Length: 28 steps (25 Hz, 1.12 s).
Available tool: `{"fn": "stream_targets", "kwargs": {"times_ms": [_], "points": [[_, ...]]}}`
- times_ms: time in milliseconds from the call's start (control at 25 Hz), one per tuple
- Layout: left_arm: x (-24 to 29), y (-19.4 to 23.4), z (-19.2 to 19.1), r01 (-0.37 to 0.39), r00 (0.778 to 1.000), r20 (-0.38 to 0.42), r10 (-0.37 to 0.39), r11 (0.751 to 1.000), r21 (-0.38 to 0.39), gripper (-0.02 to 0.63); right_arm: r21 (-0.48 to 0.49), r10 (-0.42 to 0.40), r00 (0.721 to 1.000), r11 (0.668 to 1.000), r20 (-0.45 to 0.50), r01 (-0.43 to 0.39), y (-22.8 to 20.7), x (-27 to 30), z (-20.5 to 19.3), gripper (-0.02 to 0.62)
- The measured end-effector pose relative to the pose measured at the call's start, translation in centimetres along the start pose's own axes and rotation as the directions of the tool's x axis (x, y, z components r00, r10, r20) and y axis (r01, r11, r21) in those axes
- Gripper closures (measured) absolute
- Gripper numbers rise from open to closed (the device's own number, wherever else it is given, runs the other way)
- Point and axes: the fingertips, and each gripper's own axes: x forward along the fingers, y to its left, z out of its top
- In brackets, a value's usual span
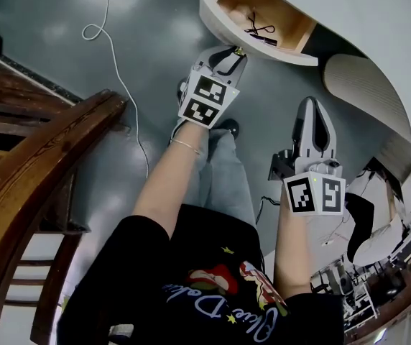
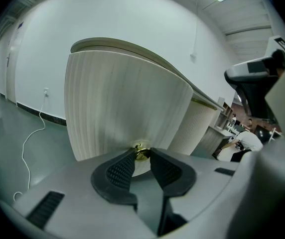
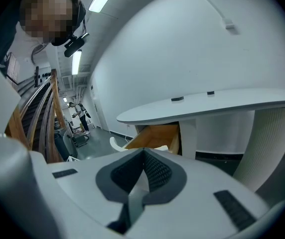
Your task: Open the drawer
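Pinching brass knob [image 2: 141, 152] of pulled-out drawer [image 1: 223, 21] at 1 o'clock with left gripper [image 1: 236, 52]. Keeping right gripper [image 3: 143, 158] at 3 o'clock pressed together, empty. Keep pinch firm, pull straight back, avoid twisting.

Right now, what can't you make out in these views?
Drawer rear: head view, covered by the desk top.
Black item in it: head view, too small to name.
Knob: left gripper view, partly hidden by the left tongs.
Drawer floor: right gripper view, hidden behind the right tongs.
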Motion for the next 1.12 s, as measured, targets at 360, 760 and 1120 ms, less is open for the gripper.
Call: {"fn": "stream_targets", "kwargs": {"times_ms": [360, 760, 1120], "points": [[-0.4, -0.2, 0.0, 0.004, 1.000, -0.012, -0.004, 1.000, 0.006, 0.509, 0.009, 0.004, 1.000, 1.000, 0.003, -0.004, 0.3, -0.6, 0.4, 0.598], [-1.3, -0.6, -0.8, 0.017, 1.000, -0.023, -0.017, 1.000, 0.014, 0.509, 0.017, 0.019, 1.000, 1.000, 0.003, -0.019, 1.5, -0.9, 0.0, 0.598], [-1.5, -0.7, -1.3, 0.025, 0.999, -0.031, -0.024, 0.999, 0.029, 0.509, 0.015, 0.020, 1.000, 1.000, -0.003, -0.020, 1.6, -0.9, -0.2, 0.598]]}}
